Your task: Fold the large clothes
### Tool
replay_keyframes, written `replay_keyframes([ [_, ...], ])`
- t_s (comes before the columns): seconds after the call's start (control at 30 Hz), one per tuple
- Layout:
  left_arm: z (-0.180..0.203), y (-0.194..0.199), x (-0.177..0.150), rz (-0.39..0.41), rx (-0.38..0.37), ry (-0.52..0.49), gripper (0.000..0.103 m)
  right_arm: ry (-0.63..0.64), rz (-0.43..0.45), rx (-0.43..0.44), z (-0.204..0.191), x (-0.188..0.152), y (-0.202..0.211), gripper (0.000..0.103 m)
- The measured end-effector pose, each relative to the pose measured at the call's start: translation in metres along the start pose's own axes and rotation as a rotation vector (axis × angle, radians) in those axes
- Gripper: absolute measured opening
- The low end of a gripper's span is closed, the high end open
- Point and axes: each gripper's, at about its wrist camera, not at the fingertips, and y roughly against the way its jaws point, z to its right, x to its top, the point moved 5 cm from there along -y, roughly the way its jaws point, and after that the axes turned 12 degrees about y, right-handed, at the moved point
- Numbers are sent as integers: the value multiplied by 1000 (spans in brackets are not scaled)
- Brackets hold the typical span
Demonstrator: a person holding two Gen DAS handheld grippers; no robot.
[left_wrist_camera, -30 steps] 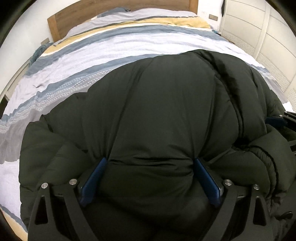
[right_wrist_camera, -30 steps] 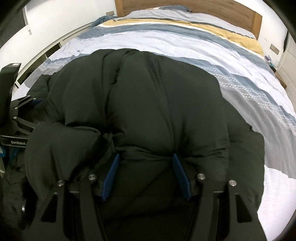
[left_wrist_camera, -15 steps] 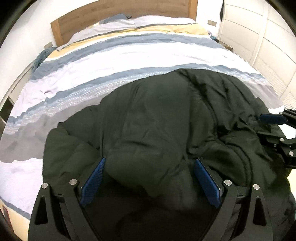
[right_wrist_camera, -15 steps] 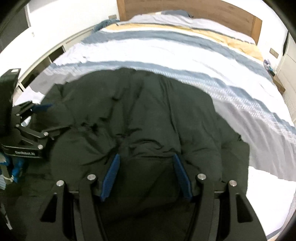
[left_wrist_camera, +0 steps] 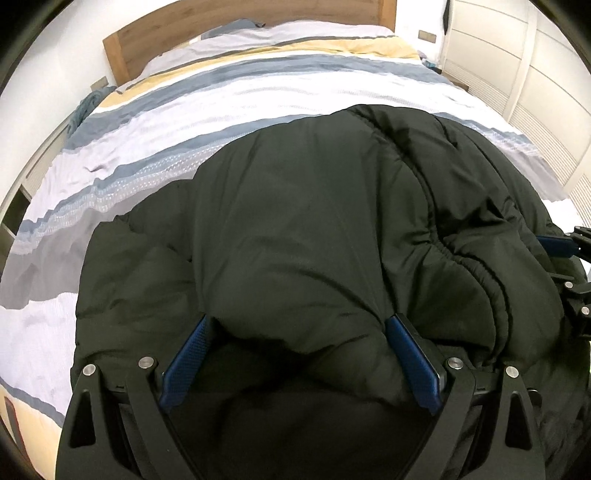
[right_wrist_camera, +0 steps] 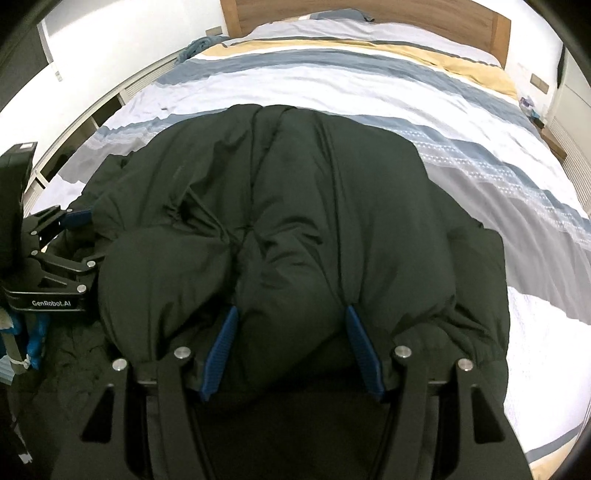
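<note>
1. Left wrist view: we find the left gripper (left_wrist_camera: pixel 295 354) clamped on a thick bunch of the black puffer jacket (left_wrist_camera: pixel 295 229). Both blue pads (left_wrist_camera: pixel 184 362) press into the padding, which bulges out between and over them. The jacket lies across the near part of the striped duvet (left_wrist_camera: pixel 258 92), with a gathered elastic hem or cuff (left_wrist_camera: pixel 476 266) to the right. The right gripper (left_wrist_camera: pixel 565 273) shows at the right edge, touching the jacket.

2. Right wrist view: we find the right gripper (right_wrist_camera: pixel 291 350) pinching a fold of the same jacket (right_wrist_camera: pixel 332 206) at about half its spread, pads sunk into the fabric. The left gripper (right_wrist_camera: pixel 62 243) sits at the left edge beside the jacket, next to something blue (right_wrist_camera: pixel 33 332) that we cannot identify.

3. Step in hand: we judge that both grippers have the near edge and are carrying it over toward the wooden headboard (right_wrist_camera: pixel 369 11) for a fold.

4. Next move: in our judgement it calls for keeping both grips level and together, laying the edge down square, and pressing the bulk flat before letting go.

5. Not verified: the sleeves, collar and zip are not distinguishable. The jacket's near portion is hidden beneath the gripper bodies. How many layers each gripper holds cannot be told. The far gripper's fingertips are cut off by the frame edge in each view.
</note>
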Motion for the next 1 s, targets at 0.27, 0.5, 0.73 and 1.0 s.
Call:
replay_keyframes([
  [0.27, -13, 35, -13, -14, -58, 31, 93, -6, -2, -29, 4, -14, 28, 59],
  [0.5, -41, 76, -44, -36, -59, 53, 95, -9, -19, -76, 3, -51, 76, 59],
  [0.73, -109, 122, -87, -68, -15, 179, 101, -78, -89, -79, -1, -116, 121, 62],
  [1.0, -180, 144, -142, -151, 78, 277, 102, -229, -214, -82, 0, -203, 155, 64],
])
